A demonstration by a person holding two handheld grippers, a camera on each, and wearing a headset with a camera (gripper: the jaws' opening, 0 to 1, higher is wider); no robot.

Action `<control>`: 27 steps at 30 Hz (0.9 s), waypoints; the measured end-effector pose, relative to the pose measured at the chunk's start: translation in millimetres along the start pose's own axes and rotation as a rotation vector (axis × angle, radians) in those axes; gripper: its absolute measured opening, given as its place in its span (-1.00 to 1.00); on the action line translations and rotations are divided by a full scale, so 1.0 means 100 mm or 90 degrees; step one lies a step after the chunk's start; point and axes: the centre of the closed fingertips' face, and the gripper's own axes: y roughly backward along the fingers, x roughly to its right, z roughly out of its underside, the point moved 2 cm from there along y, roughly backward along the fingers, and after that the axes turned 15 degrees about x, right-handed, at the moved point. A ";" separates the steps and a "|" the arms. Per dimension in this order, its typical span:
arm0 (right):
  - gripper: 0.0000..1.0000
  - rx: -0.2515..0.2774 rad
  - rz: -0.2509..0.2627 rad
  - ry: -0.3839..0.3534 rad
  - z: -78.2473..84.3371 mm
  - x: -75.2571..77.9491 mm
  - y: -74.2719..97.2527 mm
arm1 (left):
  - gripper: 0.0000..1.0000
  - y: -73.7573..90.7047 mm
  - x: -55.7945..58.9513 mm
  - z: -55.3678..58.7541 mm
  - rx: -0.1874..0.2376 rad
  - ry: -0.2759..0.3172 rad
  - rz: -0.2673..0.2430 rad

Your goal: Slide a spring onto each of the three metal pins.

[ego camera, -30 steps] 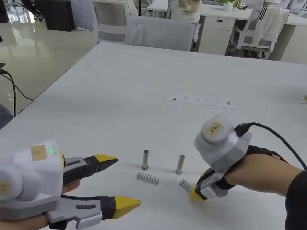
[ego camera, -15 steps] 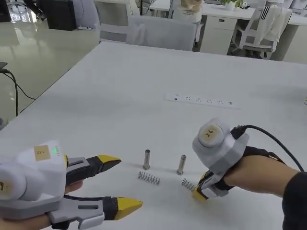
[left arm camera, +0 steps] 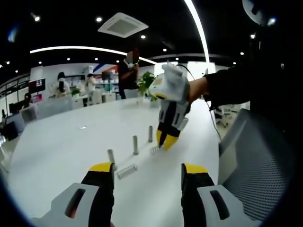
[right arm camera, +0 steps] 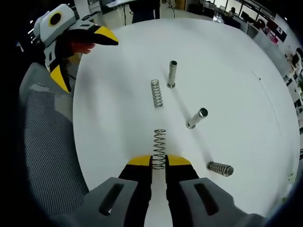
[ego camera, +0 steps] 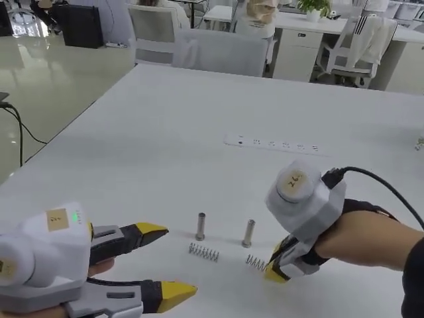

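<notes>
Head view, right gripper (ego camera: 274,271): fingers are down at the tabletop (ego camera: 165,132), closed on one end of the held spring (ego camera: 256,262). The spring lies low and runs out to the left of the fingertips.
Head view, pins: the middle pin (ego camera: 248,233) stands upright just behind the held spring. The left pin (ego camera: 201,225) stands farther left, with the loose spring (ego camera: 203,252) lying flat just in front of it.
Head view, left gripper (ego camera: 165,260): fingers spread and empty, well left of the pins.
Left gripper view, left gripper (left arm camera: 147,168): fingers wide apart, gripping nothing. The loose spring (left arm camera: 127,171) lies just ahead of them, beside the left pin (left arm camera: 111,156).
Left gripper view, beyond: the middle pin (left arm camera: 135,144) and far pin (left arm camera: 150,134) stand in a row. The right gripper (left arm camera: 166,140) points down at the held spring (left arm camera: 155,150).
Right gripper view, right gripper (right arm camera: 159,163): fingers pressed nearly together, pinching the near end of the held spring (right arm camera: 159,144).
Right gripper view, spring axis: runs straight ahead, in line with the fingers.
Right gripper view, targets: the middle pin (right arm camera: 196,118) is ahead and to the right, and the left pin (right arm camera: 171,74) is farther ahead by the loose spring (right arm camera: 156,92). The far pin (right arm camera: 219,168) appears already sleeved in a coil.
Judgement: the right hand is the nearer one. The held spring likely has to be tipped upright over the middle pin's top.
</notes>
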 end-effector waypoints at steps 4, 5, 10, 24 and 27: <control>-0.86 0.004 -0.042 0.042 -0.17 -0.17 0.09 | 0.00 0.00 0.03 0.00 0.000 -0.002 0.009; -0.86 0.007 -0.051 0.061 -0.22 -0.21 0.10 | -0.02 -0.01 0.04 0.00 0.000 -0.002 0.013; -0.86 0.004 -0.078 0.098 -0.39 -0.33 0.16 | -0.09 -0.02 0.08 -0.01 0.002 -0.004 0.027; -0.86 -0.012 -0.141 0.182 -0.62 -0.57 0.19 | -0.35 -0.15 0.25 -0.05 -0.004 -0.022 0.092; -0.86 -0.016 -0.151 0.201 -0.66 -0.61 0.18 | -0.43 -0.17 0.27 -0.07 0.000 -0.025 0.102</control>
